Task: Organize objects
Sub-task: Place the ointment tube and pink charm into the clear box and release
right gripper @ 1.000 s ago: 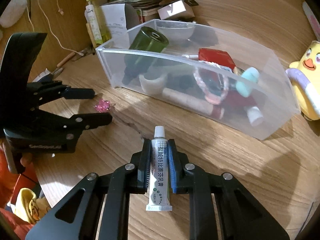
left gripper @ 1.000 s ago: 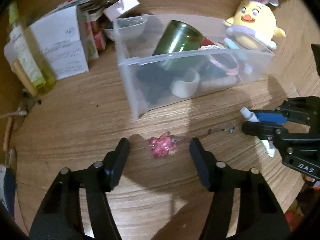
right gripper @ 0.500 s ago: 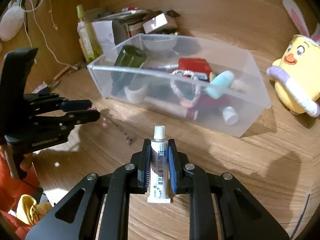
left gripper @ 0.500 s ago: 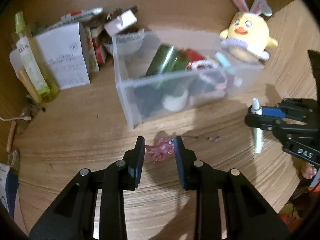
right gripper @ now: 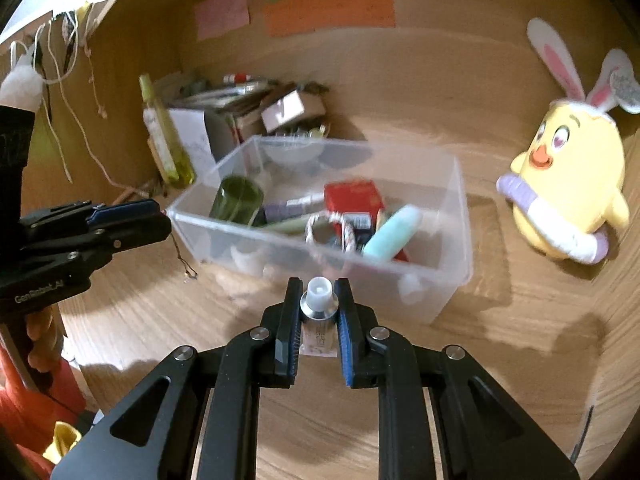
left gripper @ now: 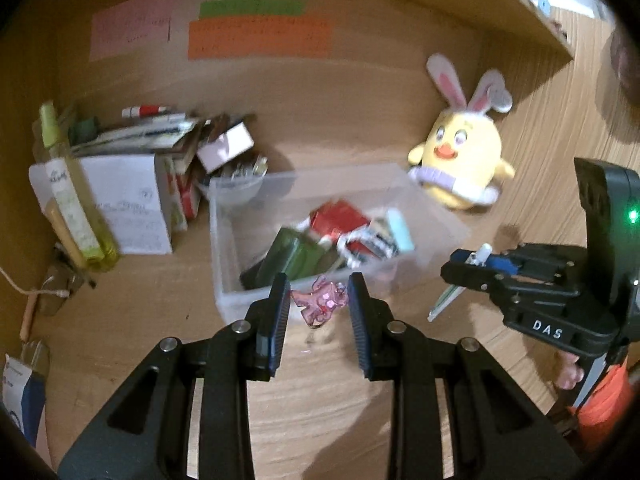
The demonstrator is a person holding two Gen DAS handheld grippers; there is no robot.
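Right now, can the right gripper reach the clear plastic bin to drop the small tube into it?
Probably yes. The right gripper, shut on the small tube, hangs just before the near wall of the clear plastic bin. The bin has no lid, and nothing stands between them.

Both hand-held grippers are matte black frames with triangular cut-outs, round silver screws along the arms, and ribbed blue pads lining the fingers [left gripper: 277, 316]. The right hand-held gripper [left gripper: 466, 268] bears white "DAS" lettering and a glowing green light; the left hand-held gripper [right gripper: 158, 216] carries faint grey lettering. An orange-red sleeve [left gripper: 600, 400] shows below.
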